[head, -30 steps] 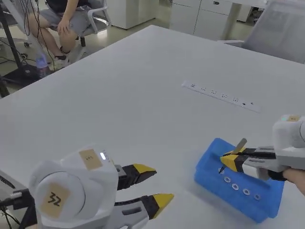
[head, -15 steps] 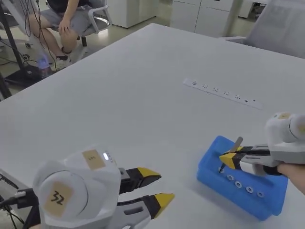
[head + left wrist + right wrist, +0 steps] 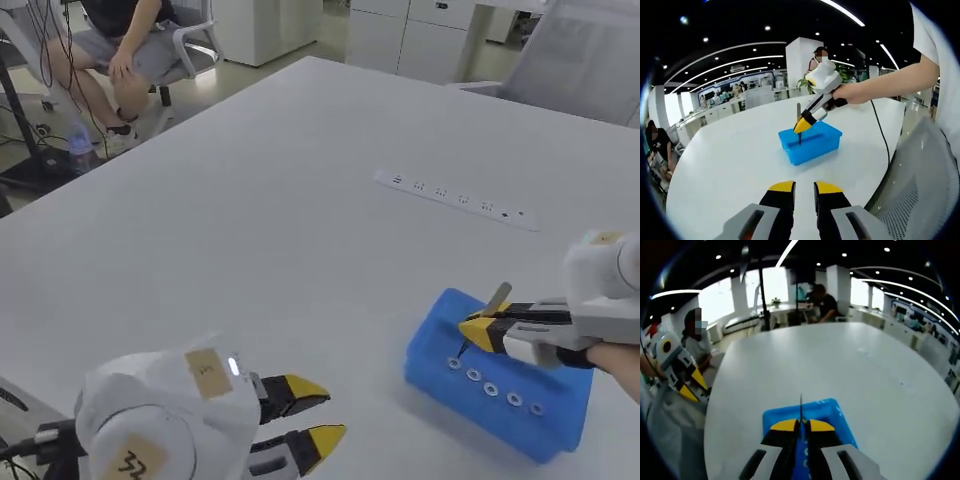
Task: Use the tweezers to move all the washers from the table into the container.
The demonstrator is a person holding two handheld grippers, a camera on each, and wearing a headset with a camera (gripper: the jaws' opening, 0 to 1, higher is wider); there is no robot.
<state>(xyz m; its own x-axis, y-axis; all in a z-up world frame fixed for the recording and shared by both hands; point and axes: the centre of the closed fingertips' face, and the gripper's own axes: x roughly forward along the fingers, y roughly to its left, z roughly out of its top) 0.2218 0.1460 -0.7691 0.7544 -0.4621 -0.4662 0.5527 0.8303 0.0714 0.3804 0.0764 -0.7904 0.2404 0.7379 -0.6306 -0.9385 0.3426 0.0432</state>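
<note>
White surface (image 3: 300,200) in an open office, a person (image 3: 130,40) sits on a chair (image 3: 195,35) well beyond its far-left edge. Power strip (image 3: 455,198) lies flat on the far side. Blue container (image 3: 560,430) sits on the surface at lower right in the head view; a row of washers (image 3: 490,388) lies inside it. Right hand-held gripper (image 3: 475,333) is over the container's left end, jaws clamped on the tweezers (image 3: 498,298), which stand steeply, top end above the jaws, tip pointing down into the container by the leftmost washer; cannot tell if the tip touches it or holds one. Right gripper view: yellow tips (image 3: 802,426) closed together, thin tweezers (image 3: 800,405) running out over the container (image 3: 832,415). Left hand-held gripper (image 3: 315,415) is low at bottom left, well apart from the container, jaws a little apart with nothing between them. Left gripper view: own tips (image 3: 804,187) parted over bare surface, right hand-held gripper (image 3: 802,125) with tweezers (image 3: 798,111) above the container (image 3: 812,147)
</note>
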